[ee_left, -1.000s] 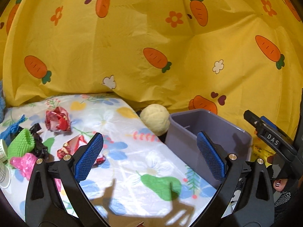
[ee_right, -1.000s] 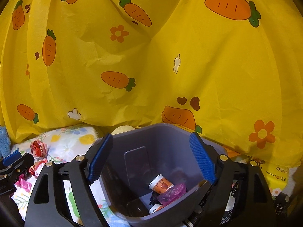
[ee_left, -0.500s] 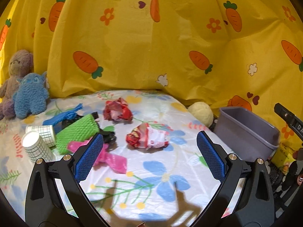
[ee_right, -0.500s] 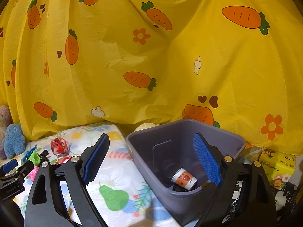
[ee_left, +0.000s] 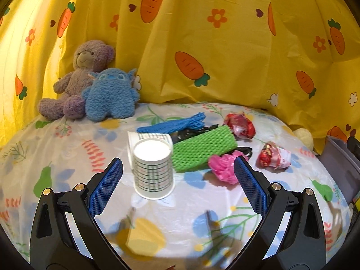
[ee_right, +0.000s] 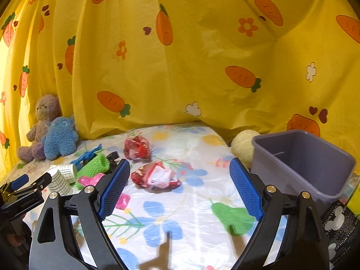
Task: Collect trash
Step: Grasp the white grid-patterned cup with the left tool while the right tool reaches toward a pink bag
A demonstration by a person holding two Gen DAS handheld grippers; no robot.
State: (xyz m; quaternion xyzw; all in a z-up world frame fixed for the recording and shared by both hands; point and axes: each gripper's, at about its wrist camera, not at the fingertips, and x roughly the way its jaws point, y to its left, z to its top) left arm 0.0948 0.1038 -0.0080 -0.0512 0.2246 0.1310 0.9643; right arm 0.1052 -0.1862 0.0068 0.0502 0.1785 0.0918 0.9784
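My left gripper (ee_left: pixel 177 183) is open and empty above the floral sheet, just in front of an upturned checked paper cup (ee_left: pixel 153 169). A second cup (ee_left: pixel 147 136) lies behind it. A green foam net (ee_left: pixel 203 149), a blue net (ee_left: pixel 177 123), a pink bag (ee_left: pixel 223 165) and two red wrappers (ee_left: pixel 239 126) (ee_left: pixel 273 156) lie to its right. My right gripper (ee_right: pixel 180 190) is open and empty, with a red-and-white wrapper (ee_right: pixel 155 176) ahead between its fingers. The grey bin (ee_right: pixel 301 164) stands at the right.
A purple teddy bear (ee_left: pixel 78 78) and a blue plush toy (ee_left: pixel 110 94) sit at the back left against the yellow carrot-print curtain (ee_left: pixel 225 45). A cream plush ball (ee_right: pixel 244 144) lies beside the bin. Packets (ee_right: pixel 337 218) lie beside the bin at the right edge.
Both grippers have swung left, away from the bin and toward the trash pile. The left one now faces the paper cups; the right one now faces the red-and-white wrapper.
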